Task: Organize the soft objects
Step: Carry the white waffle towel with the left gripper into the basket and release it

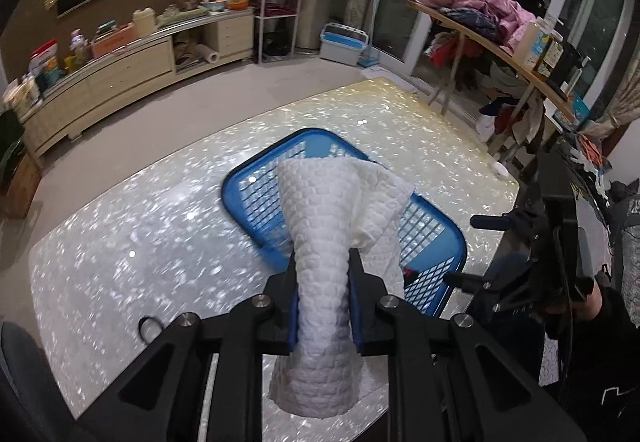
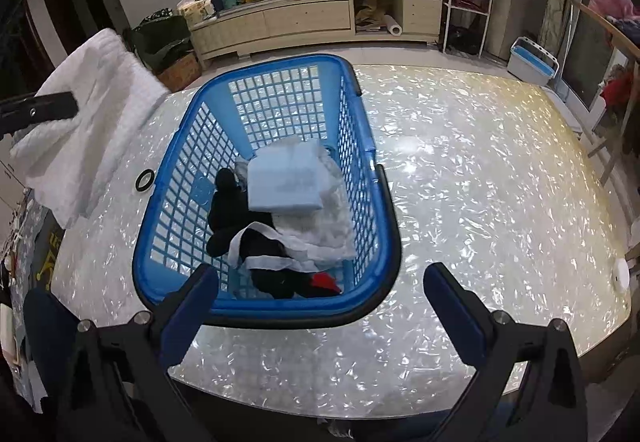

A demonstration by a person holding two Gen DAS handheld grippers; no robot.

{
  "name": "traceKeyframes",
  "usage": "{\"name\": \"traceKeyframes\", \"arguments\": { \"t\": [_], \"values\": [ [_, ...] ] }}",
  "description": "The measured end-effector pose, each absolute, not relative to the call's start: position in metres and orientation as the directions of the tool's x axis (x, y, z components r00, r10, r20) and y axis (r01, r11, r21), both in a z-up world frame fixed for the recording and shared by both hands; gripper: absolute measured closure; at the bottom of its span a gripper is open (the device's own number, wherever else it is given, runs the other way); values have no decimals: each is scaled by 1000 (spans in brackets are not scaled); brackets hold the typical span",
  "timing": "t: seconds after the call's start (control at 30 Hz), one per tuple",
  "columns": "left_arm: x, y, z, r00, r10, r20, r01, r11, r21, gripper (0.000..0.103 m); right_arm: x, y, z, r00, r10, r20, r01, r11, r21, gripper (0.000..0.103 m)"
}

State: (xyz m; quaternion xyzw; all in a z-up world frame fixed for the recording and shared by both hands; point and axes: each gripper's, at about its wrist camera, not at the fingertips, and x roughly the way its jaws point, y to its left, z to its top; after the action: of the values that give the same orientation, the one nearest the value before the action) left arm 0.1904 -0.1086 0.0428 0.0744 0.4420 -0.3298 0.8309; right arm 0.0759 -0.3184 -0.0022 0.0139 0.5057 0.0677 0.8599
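Towel [image 1: 320, 242] hangs clamped in left gripper [image 1: 322, 302] above basket [image 1: 240, 193], ready to drop in; right gripper [image 2: 320, 298] waits apart.

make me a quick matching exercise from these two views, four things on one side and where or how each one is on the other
Things:
1. white towel
2. blue basket
3. black ring
4. right gripper

Place or state:
A. flat on the table beside the basket
B. open, nothing between its fingers
C. clamped in the left gripper
D. on the table, clothes inside

Pairs: 1-C, 2-D, 3-A, 4-B
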Motion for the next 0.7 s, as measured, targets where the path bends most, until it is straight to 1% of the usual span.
{"name": "traceKeyframes", "arguments": {
  "t": [0.27, 0.7],
  "values": [
    [206, -165, 27, 340, -477, -811, 664, 732, -152, 85, 81, -326, -5, 494, 140, -858, -87, 990, 112, 0],
    [236, -208, -3, 308, -450, -838, 689, 713, -129, 85, 94, -346, -13, 501, 152, -852, -59, 988, 141, 0]
  ]
}}
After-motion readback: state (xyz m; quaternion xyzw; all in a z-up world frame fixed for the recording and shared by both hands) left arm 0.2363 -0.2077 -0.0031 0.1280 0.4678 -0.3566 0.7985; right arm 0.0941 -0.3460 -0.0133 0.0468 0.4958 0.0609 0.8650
